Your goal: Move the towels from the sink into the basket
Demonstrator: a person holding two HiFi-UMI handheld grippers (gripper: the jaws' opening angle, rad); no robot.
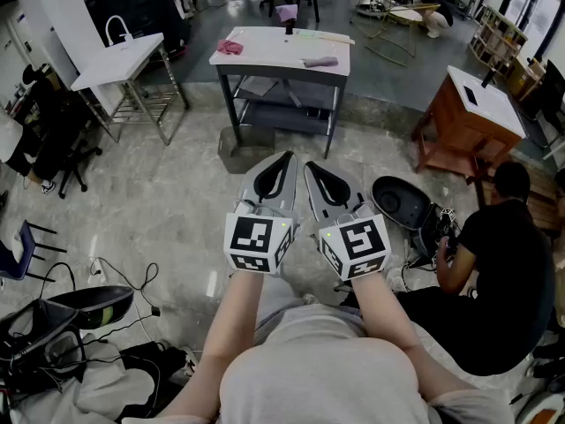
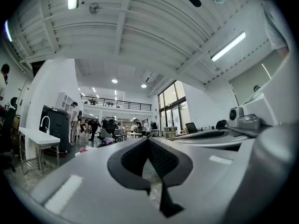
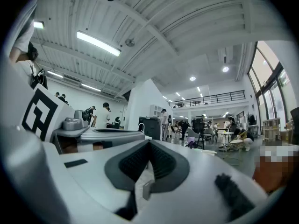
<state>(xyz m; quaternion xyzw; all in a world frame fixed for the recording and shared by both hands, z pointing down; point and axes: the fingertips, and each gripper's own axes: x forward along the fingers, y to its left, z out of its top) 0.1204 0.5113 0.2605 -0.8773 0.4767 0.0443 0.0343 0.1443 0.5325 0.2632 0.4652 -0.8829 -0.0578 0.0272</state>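
Nearest my head camera is a grey shirt [image 1: 318, 369] and two bare forearms. Each forearm ends in a white plastic gripper carrying one black-and-white marker cube. The left gripper [image 1: 287, 155] and right gripper [image 1: 309, 164] are side by side, nearly touching and pointing roughly level. In each gripper view the ribbed dark pads of the left gripper [image 2: 148, 140] and the right gripper [image 3: 149, 142] meet at the tips. Both are clenched with nothing between them.

Ahead of the tips lies a stretch of bare, pale, mottled floor [image 1: 177, 193]. One grey block [image 1: 245, 148] sits at the foot of the table.

The white-topped, dark-framed table [image 1: 274, 42] stands well ahead. It carries two crumpled towels: a pink towel [image 1: 229, 47] near its left edge and a mauve towel [image 1: 320, 61] near its right edge. They lie well apart. A third purplish cloth [image 1: 287, 12] lies beyond the table.

To the left stands one white bench with a curved tap [image 1: 117, 29], on a metal frame. To the right are one wooden desk [image 1: 468, 117], one glossy black shell [image 1: 402, 203] and one seated person in black [image 1: 503, 263]. These narrow the floor on that side. Tangled cables [image 1: 124, 281] clutter the lower left.
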